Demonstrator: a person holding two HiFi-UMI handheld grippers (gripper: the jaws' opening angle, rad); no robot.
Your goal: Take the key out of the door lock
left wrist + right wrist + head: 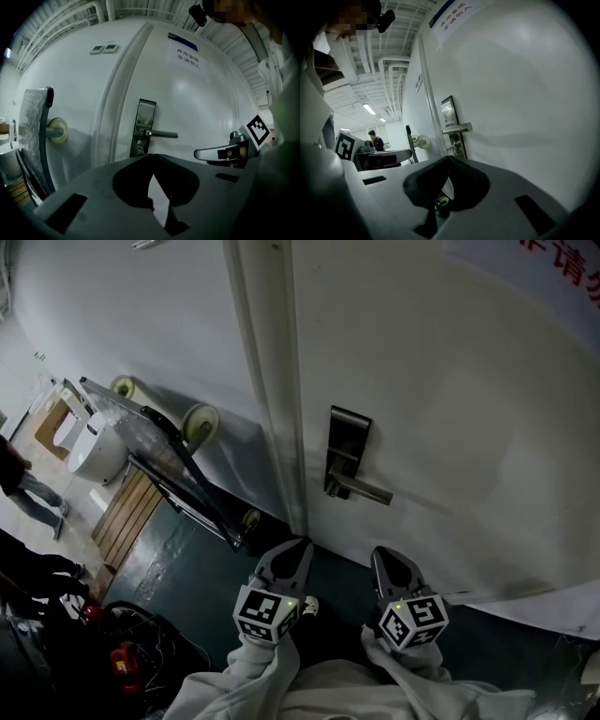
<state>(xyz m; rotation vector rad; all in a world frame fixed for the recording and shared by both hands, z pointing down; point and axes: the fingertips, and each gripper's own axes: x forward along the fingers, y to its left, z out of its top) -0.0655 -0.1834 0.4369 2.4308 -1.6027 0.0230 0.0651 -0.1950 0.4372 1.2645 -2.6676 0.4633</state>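
Observation:
A white door [450, 409] carries a steel lock plate [347, 451] with a lever handle [364, 489]. The key [450, 148] sticks out of the cylinder below the handle; in the left gripper view the key [139, 150] is a small glint low on the lock plate [143, 126]. My left gripper [289, 559] hangs low in front of the door frame, jaws shut and empty. Beside it my right gripper [387, 563] also has its jaws closed on nothing. Both are well short of the lock. In the gripper views the tips of the left gripper [151, 155] and right gripper [447, 158] meet.
A folded metal trolley [169, 451] with pale wheels [200, 420] leans on the wall left of the door. A wooden pallet [131, 507] and a white container [94, 451] lie beyond it. Cables and a red tool [127, 657] are at the lower left, near a person [28, 488].

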